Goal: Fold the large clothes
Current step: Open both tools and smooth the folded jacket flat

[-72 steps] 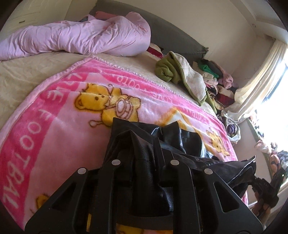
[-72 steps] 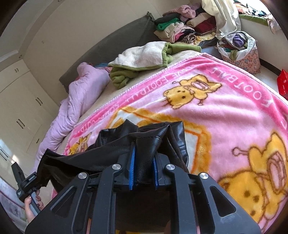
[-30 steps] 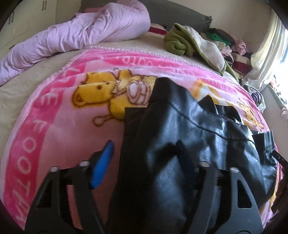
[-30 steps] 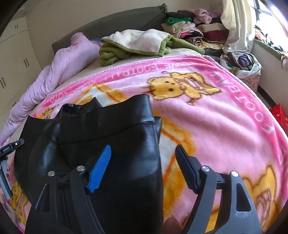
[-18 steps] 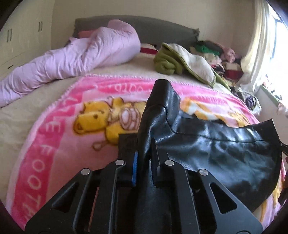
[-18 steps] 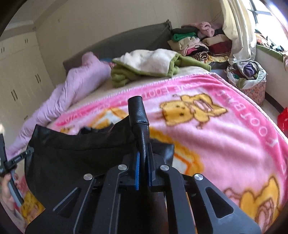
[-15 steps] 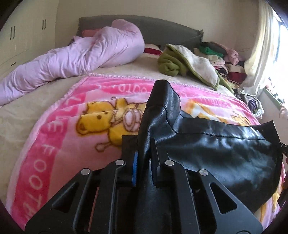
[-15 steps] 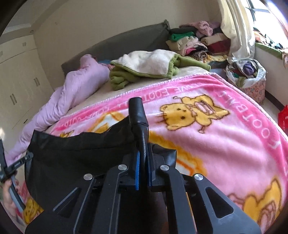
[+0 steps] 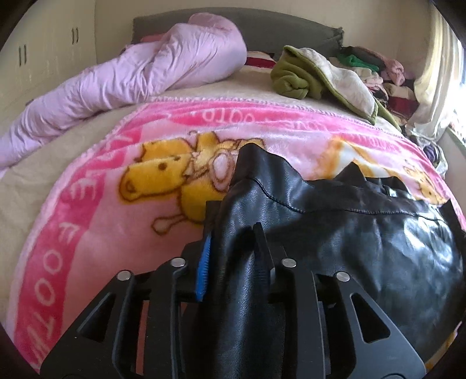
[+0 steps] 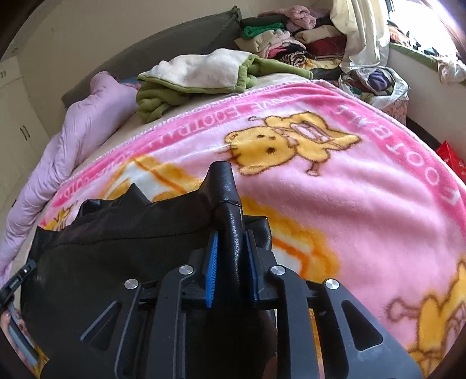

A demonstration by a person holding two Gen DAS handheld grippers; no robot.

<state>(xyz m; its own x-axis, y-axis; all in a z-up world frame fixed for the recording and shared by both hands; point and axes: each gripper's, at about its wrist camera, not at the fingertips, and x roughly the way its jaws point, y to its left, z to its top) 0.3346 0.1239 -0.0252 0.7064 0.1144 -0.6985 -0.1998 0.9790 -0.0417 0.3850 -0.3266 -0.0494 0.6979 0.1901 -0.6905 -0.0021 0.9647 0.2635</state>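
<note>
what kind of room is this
Most likely a bedroom: a bed with a dark headboard, a pink cartoon blanket spread over it, a lilac duvet, and piles of clothes near the window.

Bed (image 9: 72,145) with dark headboard (image 9: 276,26), cream cupboards (image 9: 43,52), pale curtain (image 10: 364,38), bright window daylight

Jacket (image 9: 364,233) on blanket (image 9: 96,221) — quilt (image 9: 139,78) behind.
</note>
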